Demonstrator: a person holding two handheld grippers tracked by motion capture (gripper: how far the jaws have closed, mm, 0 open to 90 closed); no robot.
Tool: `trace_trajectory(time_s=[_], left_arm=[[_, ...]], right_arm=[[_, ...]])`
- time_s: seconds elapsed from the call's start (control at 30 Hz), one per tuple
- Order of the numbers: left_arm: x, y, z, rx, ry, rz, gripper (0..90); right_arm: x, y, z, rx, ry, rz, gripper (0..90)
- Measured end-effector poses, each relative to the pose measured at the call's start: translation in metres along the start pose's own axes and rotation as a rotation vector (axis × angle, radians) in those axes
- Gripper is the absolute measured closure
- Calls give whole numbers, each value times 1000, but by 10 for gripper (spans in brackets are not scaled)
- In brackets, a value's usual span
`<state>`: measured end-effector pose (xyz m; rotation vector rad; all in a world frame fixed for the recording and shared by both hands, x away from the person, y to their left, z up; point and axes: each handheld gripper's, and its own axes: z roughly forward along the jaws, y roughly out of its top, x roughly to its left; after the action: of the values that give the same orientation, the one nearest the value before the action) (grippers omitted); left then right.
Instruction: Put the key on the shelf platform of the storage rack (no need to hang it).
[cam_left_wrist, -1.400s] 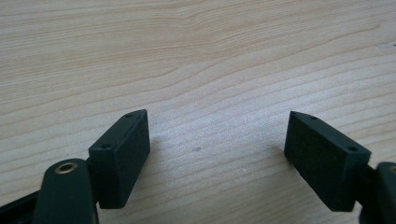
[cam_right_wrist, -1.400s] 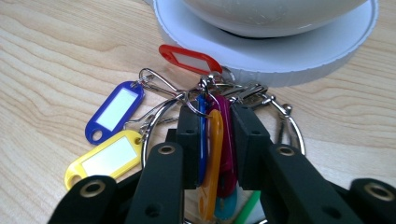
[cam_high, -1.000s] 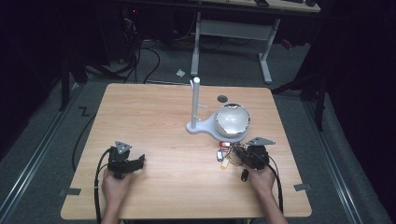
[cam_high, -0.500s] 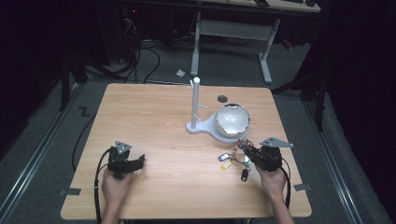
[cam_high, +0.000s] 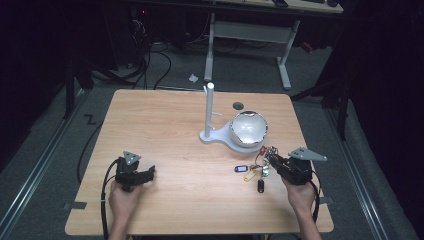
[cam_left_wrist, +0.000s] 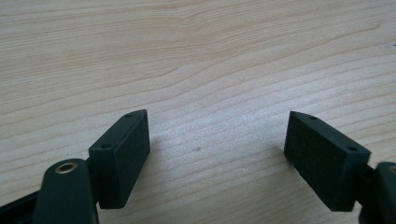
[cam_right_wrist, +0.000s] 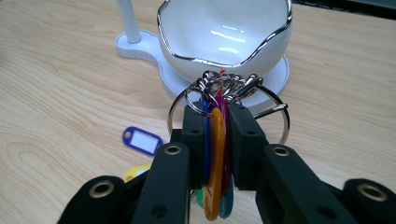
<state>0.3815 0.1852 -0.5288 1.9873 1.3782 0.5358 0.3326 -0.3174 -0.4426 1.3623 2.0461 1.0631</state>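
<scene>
One key bunch (cam_right_wrist: 219, 140), right claw (cam_right_wrist: 217, 126), one bowl (cam_right_wrist: 224, 32)

A bunch of key tags (cam_right_wrist: 217, 154) sits between the right hand-held gripper (cam_high: 274, 162) jaws. Just beyond it stands the bowl (cam_high: 248, 128) on its stand base (cam_high: 212, 136); two loose tags (cam_high: 245, 172) lie on the worktop (cam_high: 175, 125) left of it.

Colours on the counter

Pale wood-grain counter (cam_high: 165, 130); white bowl (cam_right_wrist: 224, 32) with silver rim; orange, blue, magenta key tags (cam_right_wrist: 215, 154); blue-framed tag (cam_right_wrist: 142, 140) with white label; black gripper (cam_right_wrist: 217, 123).
</scene>
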Motion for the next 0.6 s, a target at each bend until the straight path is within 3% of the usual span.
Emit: trace_trajectory(time_s=[0.3,0.6], left_arm=[[0,0,0,1,-1,-1,228],[0,0,0,1,-1,-1,227]], right_arm=[[1,15,-19,-23,-15,-47,789],[0,30,-34,-57,-9,-57,789]])
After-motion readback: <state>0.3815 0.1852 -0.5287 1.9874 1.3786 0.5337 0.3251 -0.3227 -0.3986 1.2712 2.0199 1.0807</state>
